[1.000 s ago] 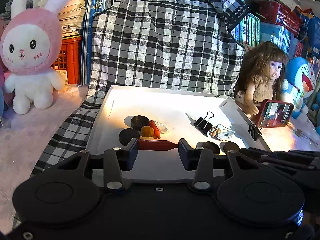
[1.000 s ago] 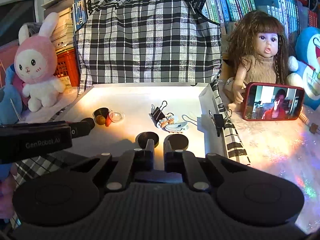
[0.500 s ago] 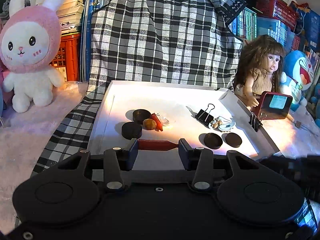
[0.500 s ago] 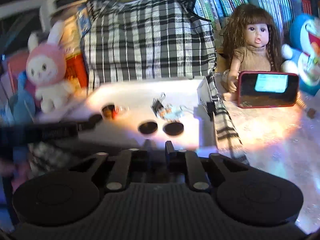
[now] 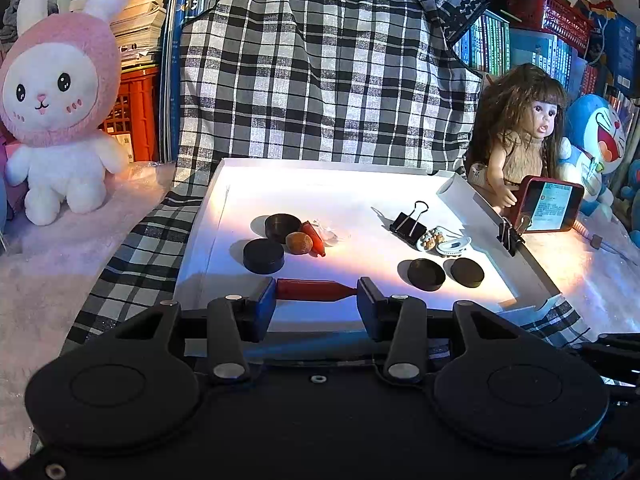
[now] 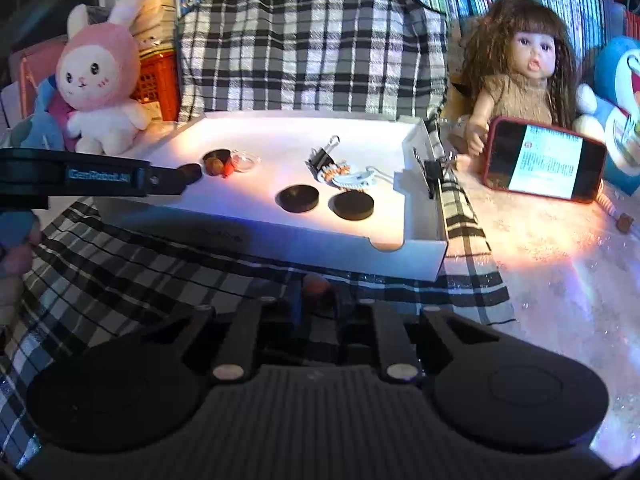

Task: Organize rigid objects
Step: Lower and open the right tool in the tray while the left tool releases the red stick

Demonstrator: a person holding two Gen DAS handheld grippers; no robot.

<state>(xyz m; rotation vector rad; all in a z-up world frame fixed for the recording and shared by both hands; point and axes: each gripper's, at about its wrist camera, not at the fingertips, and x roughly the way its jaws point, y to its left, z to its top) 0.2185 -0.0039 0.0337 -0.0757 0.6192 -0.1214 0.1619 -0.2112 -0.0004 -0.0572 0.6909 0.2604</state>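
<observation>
- Looks like mid-sort: the left gripper [image 5: 316, 294] has its jaws set wide, clamped end to end on a red peg-like piece [image 5: 316, 290], holding it over the near edge of the white tray [image 5: 304, 168].
- Right gripper [image 6: 316, 300] sits low over the plaid cloth [image 6: 160, 272] in front of the tray, jaws narrow around a small brown-orange lump [image 6: 317, 285]. Too dark to tell if it's actually pinched.
- In the tray there's a left cluster of 2 black discs [image 5: 264, 255], a brown nut [image 5: 299, 243] and a red cone [image 5: 314, 238]. On the right are a binder clip [image 5: 409, 222], hair clips [image 5: 442, 242] and 2 more discs [image 5: 426, 274].
- My guess for next: set the red piece down by the red cone, lowering gently so nothing gets knocked.
- Room's cluttered: bunny plush [image 5: 60, 112], doll [image 5: 520, 136], phone [image 5: 550, 209], bookshelves behind.
</observation>
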